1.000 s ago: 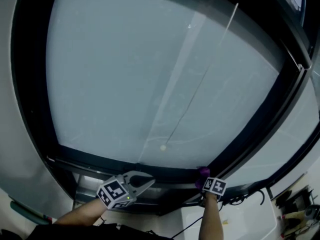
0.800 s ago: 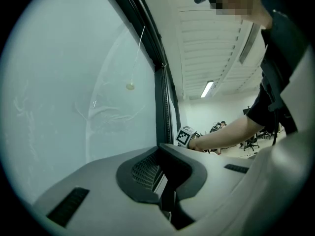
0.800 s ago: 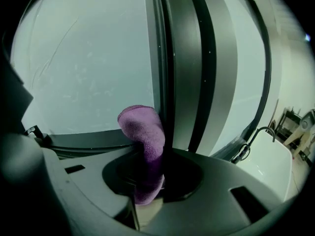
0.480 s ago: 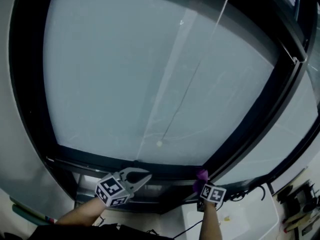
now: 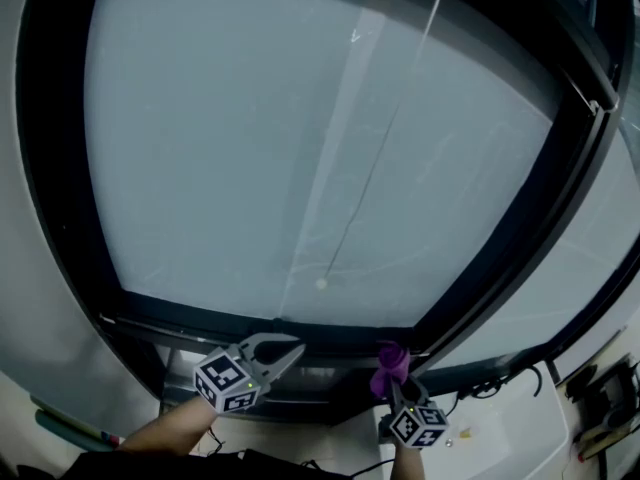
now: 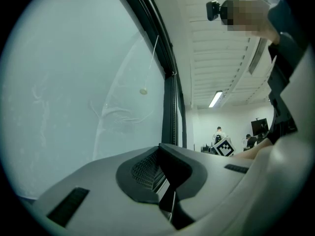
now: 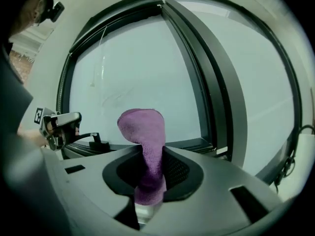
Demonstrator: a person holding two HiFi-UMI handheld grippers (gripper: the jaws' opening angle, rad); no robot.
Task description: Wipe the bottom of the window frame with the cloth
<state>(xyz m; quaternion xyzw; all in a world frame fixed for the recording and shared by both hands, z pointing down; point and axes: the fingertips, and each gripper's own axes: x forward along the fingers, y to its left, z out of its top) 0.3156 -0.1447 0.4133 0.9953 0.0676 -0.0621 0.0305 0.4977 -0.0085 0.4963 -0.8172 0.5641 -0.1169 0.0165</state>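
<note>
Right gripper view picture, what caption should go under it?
Right hand-held gripper shut on a purple cloth, facing the dark window frame.

- A large indoor workroom, most like an office or a lab rather than a home.
- A broad glass pane (image 5: 300, 138) in a heavy dark window frame (image 5: 505, 253) fills the head view from 9 to 2 o'clock. A second pane (image 5: 590, 268) adjoins it at 3 o'clock.
- In the left gripper view, a white ribbed ceiling (image 6: 216, 48) at 1 o'clock carries a strip light (image 6: 215, 99).
- At 3 o'clock there, people (image 6: 218, 132) stand far back near a dark screen (image 6: 259, 126), with white walls behind.
- Black cables (image 5: 495, 386) lie on a white ledge (image 5: 500, 438) at 5 o'clock in the head view.
</note>
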